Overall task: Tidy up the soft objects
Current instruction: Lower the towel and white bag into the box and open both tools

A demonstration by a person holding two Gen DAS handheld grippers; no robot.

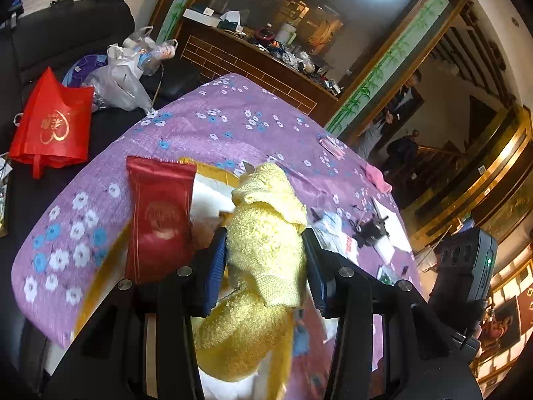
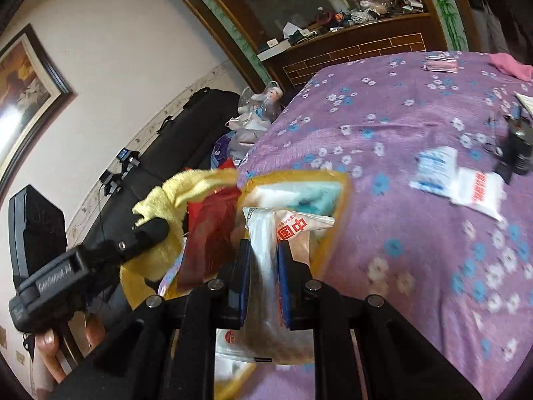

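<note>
My left gripper is shut on a yellow towel, which hangs bunched between the blue pads above a yellow-rimmed box. A red packet stands upright in that box. My right gripper is shut on a clear plastic packet with red print over the same yellow-rimmed box. In the right wrist view the yellow towel, the red packet and the left gripper's body show at the left.
The box sits on a table with a purple flowered cloth. A pink cloth, white packets and a small black object lie on it. A red bag and plastic bags lie on the black sofa beyond.
</note>
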